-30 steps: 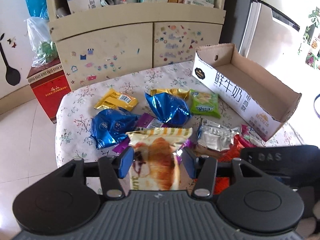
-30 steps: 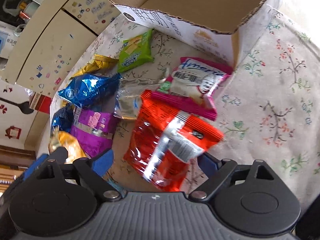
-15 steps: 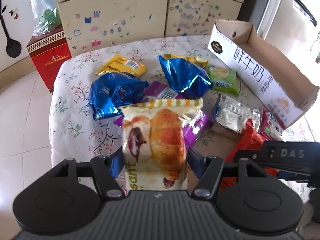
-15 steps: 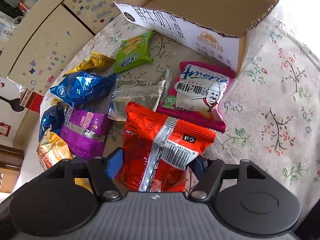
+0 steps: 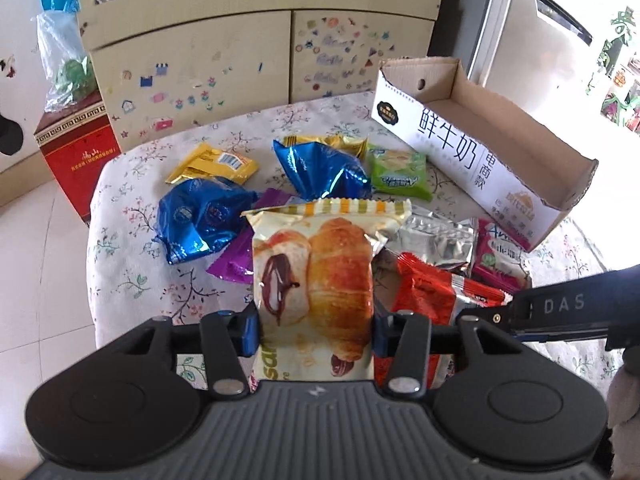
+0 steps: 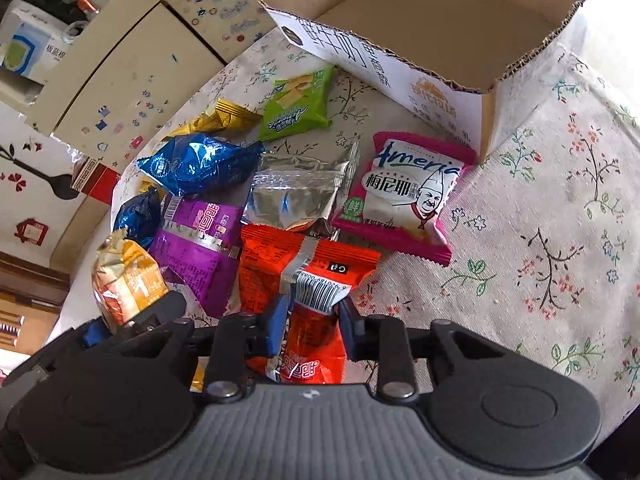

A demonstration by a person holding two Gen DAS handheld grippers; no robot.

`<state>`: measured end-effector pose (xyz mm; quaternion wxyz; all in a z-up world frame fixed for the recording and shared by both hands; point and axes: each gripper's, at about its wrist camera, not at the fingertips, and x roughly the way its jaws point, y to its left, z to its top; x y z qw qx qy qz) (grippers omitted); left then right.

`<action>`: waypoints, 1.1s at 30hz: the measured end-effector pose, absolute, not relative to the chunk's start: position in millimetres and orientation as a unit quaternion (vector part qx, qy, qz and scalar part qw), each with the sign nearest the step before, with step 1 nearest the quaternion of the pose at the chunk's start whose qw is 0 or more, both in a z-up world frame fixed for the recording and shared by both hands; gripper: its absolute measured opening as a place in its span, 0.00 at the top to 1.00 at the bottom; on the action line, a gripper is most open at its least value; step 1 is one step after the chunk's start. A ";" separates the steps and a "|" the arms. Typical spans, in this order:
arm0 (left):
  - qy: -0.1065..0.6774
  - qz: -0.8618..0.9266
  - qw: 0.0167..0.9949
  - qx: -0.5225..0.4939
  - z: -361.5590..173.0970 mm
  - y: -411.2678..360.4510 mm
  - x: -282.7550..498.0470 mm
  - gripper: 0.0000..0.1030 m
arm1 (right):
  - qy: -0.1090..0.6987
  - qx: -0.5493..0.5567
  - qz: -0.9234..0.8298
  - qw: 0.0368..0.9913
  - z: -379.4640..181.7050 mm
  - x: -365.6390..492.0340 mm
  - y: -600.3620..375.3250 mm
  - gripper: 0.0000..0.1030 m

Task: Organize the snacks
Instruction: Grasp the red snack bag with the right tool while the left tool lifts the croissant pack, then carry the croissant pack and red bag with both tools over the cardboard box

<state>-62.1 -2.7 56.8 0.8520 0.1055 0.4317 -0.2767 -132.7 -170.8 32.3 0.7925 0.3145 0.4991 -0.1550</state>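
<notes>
My left gripper (image 5: 314, 328) is shut on a croissant packet (image 5: 316, 276), held upright above the pile of snacks. My right gripper (image 6: 314, 324) is closing, and its blue pads pinch the lower half of a red snack packet (image 6: 296, 264) lying in the pile. That red packet (image 5: 424, 292) also shows in the left wrist view, beside the croissant packet. An open cardboard box (image 6: 400, 76) lies empty at the far right of the table. Its printed side (image 5: 460, 148) faces the snacks.
Blue foil packets (image 5: 200, 220) (image 5: 324, 172) and yellow (image 5: 216, 164), green (image 5: 398, 174), silver (image 6: 296, 196), pink (image 6: 408, 196) and purple (image 6: 196, 236) packets lie on the floral tablecloth (image 6: 560, 240). A stickered cupboard (image 5: 192, 80) and a red box (image 5: 76, 152) stand behind.
The right jaws have gone from wide open around the red packet to pinching it. The left gripper still holds the croissant packet in about the same place.
</notes>
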 end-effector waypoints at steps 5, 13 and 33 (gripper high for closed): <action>0.441 -0.248 0.857 0.097 52.8 2.1 -57.4 0.53 | 0.510 0.306 -0.151 0.790 26.6 -129.8 -162.4 0.38; 0.434 -0.208 0.873 0.083 57.9 18.9 -50.7 0.53 | 0.516 0.262 -0.158 0.800 17.1 -110.1 -139.3 0.23; 0.416 -0.205 0.882 0.079 67.4 17.6 -52.7 0.52 | 0.474 0.170 -0.149 0.851 53.4 -123.9 -134.1 0.30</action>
